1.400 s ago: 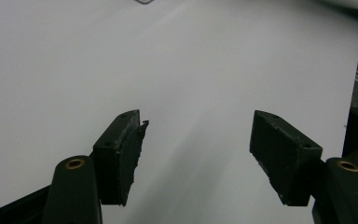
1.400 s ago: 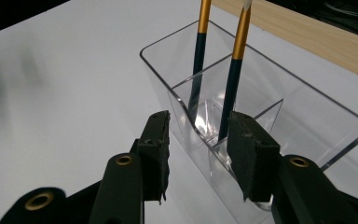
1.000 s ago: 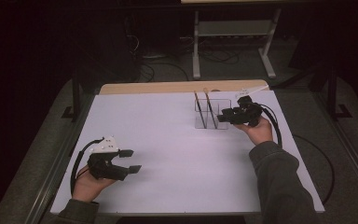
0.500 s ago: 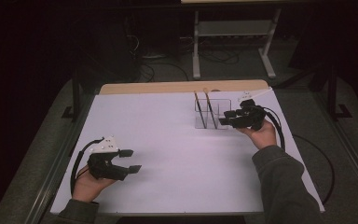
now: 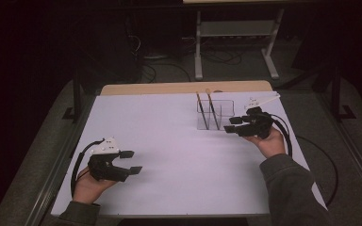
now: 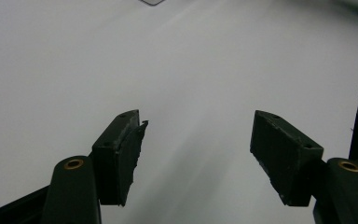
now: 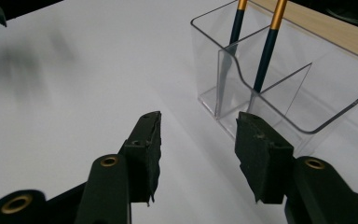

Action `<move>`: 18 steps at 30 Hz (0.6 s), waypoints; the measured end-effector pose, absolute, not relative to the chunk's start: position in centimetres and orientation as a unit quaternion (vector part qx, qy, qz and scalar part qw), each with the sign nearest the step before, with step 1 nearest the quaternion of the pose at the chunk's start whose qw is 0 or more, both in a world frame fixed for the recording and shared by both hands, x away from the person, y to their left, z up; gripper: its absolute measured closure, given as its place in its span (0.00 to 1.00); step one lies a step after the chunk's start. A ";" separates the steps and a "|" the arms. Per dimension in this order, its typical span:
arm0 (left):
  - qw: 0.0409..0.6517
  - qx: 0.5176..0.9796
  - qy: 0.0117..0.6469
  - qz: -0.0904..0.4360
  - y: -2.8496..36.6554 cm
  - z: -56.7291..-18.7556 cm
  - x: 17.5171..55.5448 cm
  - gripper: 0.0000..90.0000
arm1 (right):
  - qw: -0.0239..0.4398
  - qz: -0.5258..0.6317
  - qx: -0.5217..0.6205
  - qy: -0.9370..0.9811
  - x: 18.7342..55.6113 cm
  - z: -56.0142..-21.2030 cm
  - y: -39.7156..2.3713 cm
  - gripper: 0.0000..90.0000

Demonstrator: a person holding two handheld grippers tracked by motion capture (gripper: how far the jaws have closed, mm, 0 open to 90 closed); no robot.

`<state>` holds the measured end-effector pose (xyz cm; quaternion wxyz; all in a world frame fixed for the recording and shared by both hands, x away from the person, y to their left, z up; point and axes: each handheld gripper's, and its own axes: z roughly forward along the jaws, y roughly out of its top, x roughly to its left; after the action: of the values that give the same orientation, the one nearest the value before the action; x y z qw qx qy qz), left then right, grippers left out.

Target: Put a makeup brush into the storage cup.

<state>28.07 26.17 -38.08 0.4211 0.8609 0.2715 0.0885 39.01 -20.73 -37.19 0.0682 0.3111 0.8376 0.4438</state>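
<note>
Clear holder [image 7: 279, 84] with two brushes [image 7: 266, 51] just beyond right gripper [image 7: 198, 140], jaws just opening, empty, left gripper [image 6: 198, 149] wide open, empty

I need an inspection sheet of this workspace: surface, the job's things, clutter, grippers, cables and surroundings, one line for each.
Surface: white table top with a wooden strip along the far edge.
Job's things: clear plastic holder with compartments, standing at the far right; two dark brushes with golden upper parts lean inside it.
Clutter: nothing seen.
Grippers: left gripper open, nothing between its jaws, at the near left; right gripper open beside the holder, jaws just been opening, nothing between them.
Cables: a black cable trails from the left gripper, another from the right.
Surroundings: dark floor, a metal stand and loose wires behind the table.
</note>
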 end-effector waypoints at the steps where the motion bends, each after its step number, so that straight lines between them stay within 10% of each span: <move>1: 0.421 0.861 0.271 0.089 26.2 -38.1 28.1 0.37 | 0.070 0.444 0.309 0.838 38.9 -37.2 -20.7 0.54; 18: 0.419 0.861 0.273 0.088 26.1 -38.1 28.0 0.36 | 0.066 0.447 0.296 0.842 36.9 -37.5 -20.8 0.52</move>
<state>28.03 26.12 -38.13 0.4192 0.8612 0.2734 0.0884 36.91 -20.81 -37.52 0.0656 0.2956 0.8416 0.4472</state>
